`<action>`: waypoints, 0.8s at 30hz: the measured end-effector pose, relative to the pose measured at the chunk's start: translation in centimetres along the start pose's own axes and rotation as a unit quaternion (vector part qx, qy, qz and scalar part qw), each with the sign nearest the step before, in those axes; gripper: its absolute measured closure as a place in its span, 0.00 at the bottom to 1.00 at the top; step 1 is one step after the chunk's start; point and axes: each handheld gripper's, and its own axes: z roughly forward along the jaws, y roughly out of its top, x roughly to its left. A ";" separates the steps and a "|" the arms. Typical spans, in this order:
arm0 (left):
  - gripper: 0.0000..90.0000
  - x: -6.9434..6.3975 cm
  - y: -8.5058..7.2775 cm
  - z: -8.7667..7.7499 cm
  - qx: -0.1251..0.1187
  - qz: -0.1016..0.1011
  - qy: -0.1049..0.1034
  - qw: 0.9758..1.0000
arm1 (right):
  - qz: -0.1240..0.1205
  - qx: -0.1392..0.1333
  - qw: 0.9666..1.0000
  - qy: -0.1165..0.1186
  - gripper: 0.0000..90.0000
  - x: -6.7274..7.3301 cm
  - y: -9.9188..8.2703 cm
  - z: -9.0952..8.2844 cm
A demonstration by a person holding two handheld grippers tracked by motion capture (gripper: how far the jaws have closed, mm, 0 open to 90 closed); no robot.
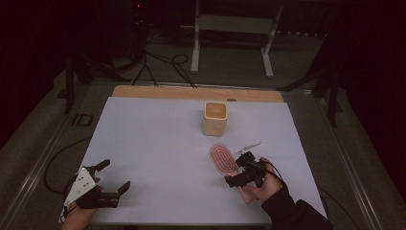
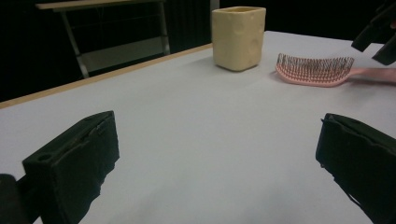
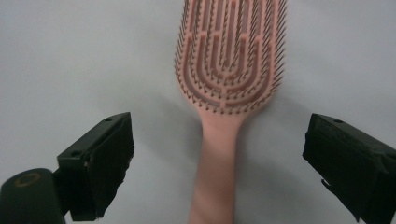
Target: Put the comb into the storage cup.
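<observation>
We see the right gripper (image 1: 239, 168) with jaws spread wide astride the pink hairbrush (image 1: 223, 158) handle, pads clear of it; left gripper (image 1: 113, 177) gaping, holding nothing

You have a pink hairbrush (image 1: 223, 158) lying flat on the white table top, bristles up, its oval vented head patterned with curved slots and rows of fine dark-tipped bristles (image 3: 229, 56). Its head points away from you toward the far side of the table, and its smooth pink handle (image 3: 215, 172) runs back toward your right hand. You'll find it on the right half of the table, nearer you than the middle.
</observation>
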 end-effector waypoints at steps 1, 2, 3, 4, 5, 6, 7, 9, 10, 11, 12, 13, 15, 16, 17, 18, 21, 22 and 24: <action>0.00 0.0 0.0 0.0 0.000 0.001 0.000 1.000 | 0.002 0.006 1.000 -0.001 0.10 0.1 0.0 0.1; 0.00 0.0 0.0 0.0 -0.001 0.001 -0.001 1.000 | 0.003 0.009 1.000 -0.002 0.10 0.2 0.1 0.2; 0.00 0.0 0.0 0.0 0.000 0.000 0.000 1.000 | 0.006 0.014 1.000 -0.003 0.12 0.2 0.1 0.4; 0.00 0.0 0.0 0.0 0.000 -0.001 0.000 1.000 | 0.007 0.018 1.000 -0.001 0.14 0.3 0.1 0.5; 0.00 0.0 0.0 0.0 0.000 -0.001 0.000 1.000 | 0.008 0.022 1.000 -0.001 0.15 0.3 0.1 0.7; 0.00 0.0 0.0 0.0 0.000 0.001 0.000 1.000 | 0.009 0.025 1.000 -0.002 0.15 0.3 0.2 0.9; 0.00 0.0 0.0 0.0 0.000 0.001 0.000 1.000 | 0.010 0.030 0.999 -0.004 0.16 0.3 0.2 1.1; 0.00 0.0 0.0 0.0 -0.001 -0.001 0.000 1.000 | 0.017 0.038 0.999 -0.005 0.19 0.3 0.2 1.4; 0.00 0.0 0.0 0.0 -0.001 -0.002 0.000 1.000 | 0.019 0.042 0.999 -0.006 0.22 0.3 0.2 1.6; 0.00 0.0 0.0 0.0 -0.001 -0.002 0.001 1.000 | 0.020 0.046 0.999 -0.008 0.23 0.3 0.3 1.8; 0.00 0.0 0.0 0.0 -0.001 -0.002 0.000 1.000 | 0.022 0.048 0.999 -0.008 0.28 0.3 0.3 1.9; 0.00 0.0 0.0 0.0 -0.001 -0.002 0.000 1.000 | 0.022 0.054 0.998 -0.011 0.32 0.3 0.3 2.0; 0.00 0.1 0.0 0.0 -0.001 -0.003 0.001 1.000 | 0.022 0.060 0.998 -0.015 0.38 0.3 0.3 2.2; 0.00 0.1 0.0 -0.1 -0.003 -0.005 0.002 1.000 | 0.021 0.066 0.997 -0.021 0.42 0.4 0.4 2.3; 0.00 0.1 0.0 -0.1 -0.003 -0.005 0.002 1.000 | 0.020 0.068 0.997 -0.021 0.42 0.4 0.4 2.3; 0.00 0.1 0.0 -0.1 -0.004 -0.005 0.002 1.000 | 0.022 0.070 0.997 -0.024 0.46 0.5 0.5 2.4; 0.00 0.1 0.0 -0.1 -0.005 -0.007 0.003 1.000 | 0.016 0.076 0.996 -0.041 0.53 0.6 0.8 2.4; 0.00 0.1 0.0 -0.1 -0.004 -0.007 0.003 1.000 | 0.015 0.079 0.996 -0.047 0.54 0.7 0.9 2.5; 0.00 0.2 0.0 -0.1 -0.005 -0.007 0.003 1.000 | 0.012 0.086 0.995 -0.055 0.62 0.8 1.1 2.5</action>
